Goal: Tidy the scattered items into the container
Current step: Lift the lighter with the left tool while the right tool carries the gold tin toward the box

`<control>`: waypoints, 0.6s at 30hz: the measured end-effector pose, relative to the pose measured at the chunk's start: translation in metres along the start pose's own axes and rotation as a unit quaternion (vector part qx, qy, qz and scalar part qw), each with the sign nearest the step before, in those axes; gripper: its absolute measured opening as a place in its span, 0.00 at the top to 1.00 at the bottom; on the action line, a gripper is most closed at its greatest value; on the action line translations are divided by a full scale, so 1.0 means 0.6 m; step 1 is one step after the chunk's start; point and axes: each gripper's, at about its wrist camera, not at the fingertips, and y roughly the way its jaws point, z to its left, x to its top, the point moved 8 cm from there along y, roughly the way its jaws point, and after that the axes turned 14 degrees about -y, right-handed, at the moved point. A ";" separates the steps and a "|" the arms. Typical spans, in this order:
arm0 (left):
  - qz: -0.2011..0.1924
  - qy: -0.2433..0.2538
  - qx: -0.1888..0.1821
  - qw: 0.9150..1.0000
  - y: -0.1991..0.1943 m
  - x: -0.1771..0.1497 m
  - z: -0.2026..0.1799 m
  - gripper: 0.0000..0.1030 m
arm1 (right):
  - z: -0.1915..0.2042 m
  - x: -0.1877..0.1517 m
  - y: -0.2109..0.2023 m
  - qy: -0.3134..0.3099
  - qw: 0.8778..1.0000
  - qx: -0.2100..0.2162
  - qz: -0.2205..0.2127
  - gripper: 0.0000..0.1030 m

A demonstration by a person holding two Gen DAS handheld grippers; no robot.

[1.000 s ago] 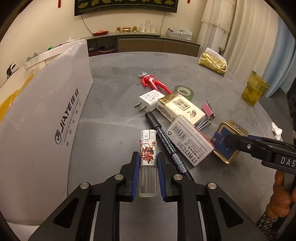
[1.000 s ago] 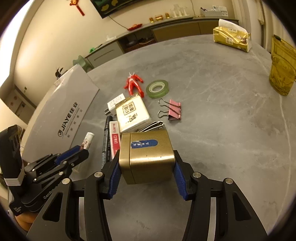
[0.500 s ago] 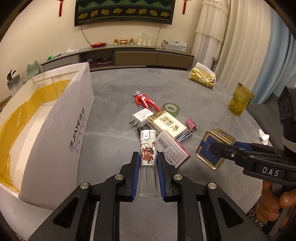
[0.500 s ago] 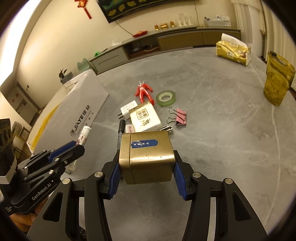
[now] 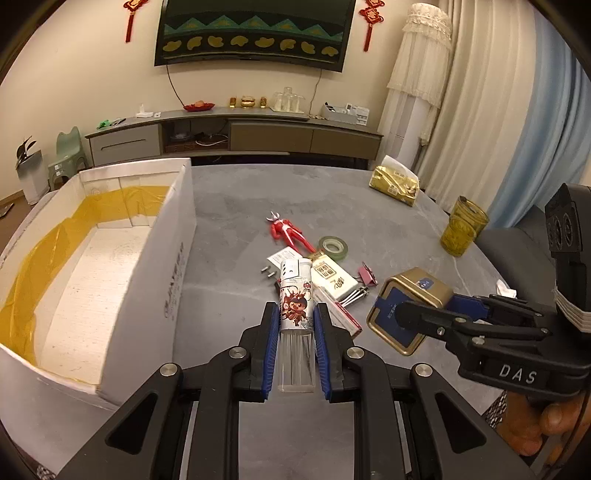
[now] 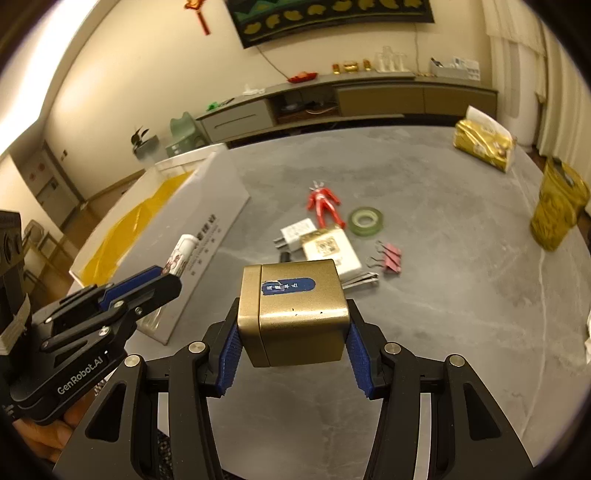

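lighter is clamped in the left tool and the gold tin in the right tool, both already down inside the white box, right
Not quite. The left tool clamps the lighter and the right tool the gold tin, but the left wrist view shows both outside the white box, over the table.

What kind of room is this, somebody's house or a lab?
Most likely a home living room: a wall-mounted television above a long low cabinet, red knot ornaments hung beside it, and full-length curtains at the right.
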 end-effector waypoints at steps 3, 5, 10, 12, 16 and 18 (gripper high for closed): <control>-0.007 -0.007 0.001 1.000 -0.014 0.012 0.011 0.80 | 0.021 0.013 -0.001 -0.016 1.000 0.001 -0.001 0.48; -0.011 -0.012 0.000 1.000 -0.023 0.019 0.019 0.80 | 0.037 0.022 -0.001 -0.027 1.000 0.003 -0.001 0.48; -0.023 -0.025 0.001 0.999 -0.044 0.037 0.043 0.80 | 0.076 0.041 0.003 -0.051 0.999 0.010 -0.001 0.48; -0.026 -0.029 0.001 0.999 -0.051 0.043 0.055 0.80 | 0.092 0.049 0.007 -0.059 0.998 0.013 0.000 0.48; -0.034 -0.037 0.004 0.999 -0.063 0.055 0.078 0.80 | 0.124 0.065 0.014 -0.075 0.997 0.022 0.002 0.48; -0.037 -0.042 0.006 0.998 -0.070 0.060 0.092 0.80 | 0.141 0.075 0.019 -0.085 0.996 0.026 0.003 0.48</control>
